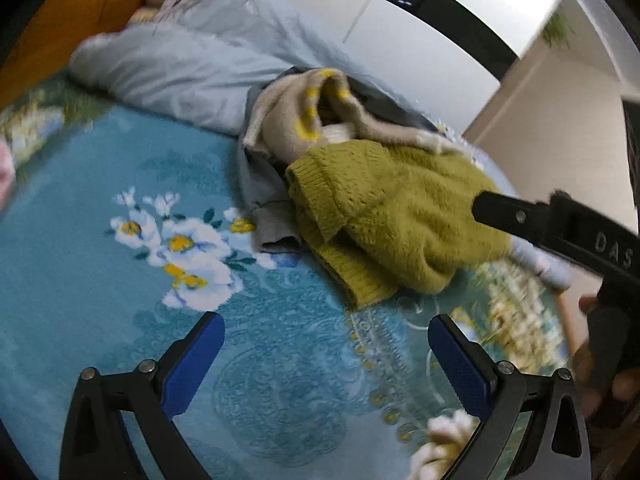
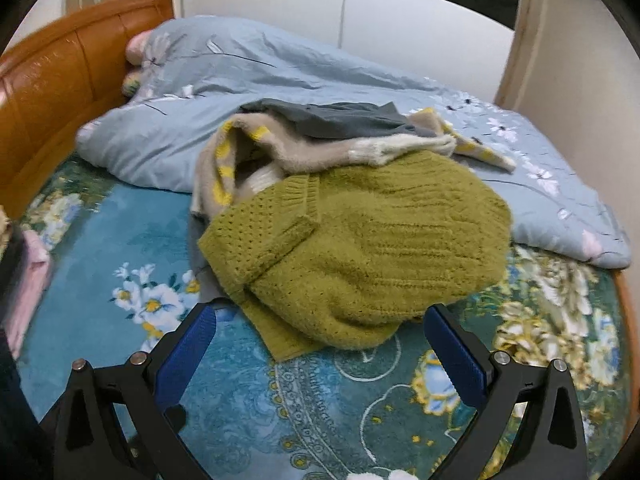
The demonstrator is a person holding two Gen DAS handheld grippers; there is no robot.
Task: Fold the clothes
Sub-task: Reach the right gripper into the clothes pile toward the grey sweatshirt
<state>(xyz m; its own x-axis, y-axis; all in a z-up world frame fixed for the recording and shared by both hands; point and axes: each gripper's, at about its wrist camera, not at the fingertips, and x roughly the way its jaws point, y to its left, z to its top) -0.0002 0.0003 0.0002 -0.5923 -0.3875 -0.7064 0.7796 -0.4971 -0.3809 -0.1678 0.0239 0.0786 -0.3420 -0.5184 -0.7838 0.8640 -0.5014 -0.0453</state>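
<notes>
A heap of clothes lies on the bed. On top and nearest is an olive-green knitted sweater [image 2: 360, 248], also in the left wrist view [image 1: 392, 220]. Behind it lie a beige fuzzy garment with yellow stripes [image 2: 288, 148] and a dark grey garment [image 2: 332, 118]. My right gripper [image 2: 320, 324] is open and empty, its fingers just in front of the green sweater's near hem. My left gripper [image 1: 326, 336] is open and empty over the bedspread, short of the sweater. The right gripper's body [image 1: 560, 232] shows at the right of the left wrist view, over the sweater's right side.
The bed has a teal floral bedspread [image 2: 100, 232]. A pale blue duvet [image 2: 248, 68] is bunched behind the clothes. An orange headboard [image 2: 52, 80] stands at the left. Something pink [image 2: 28, 280] lies at the bed's left edge. A white wardrobe [image 2: 420, 32] stands beyond.
</notes>
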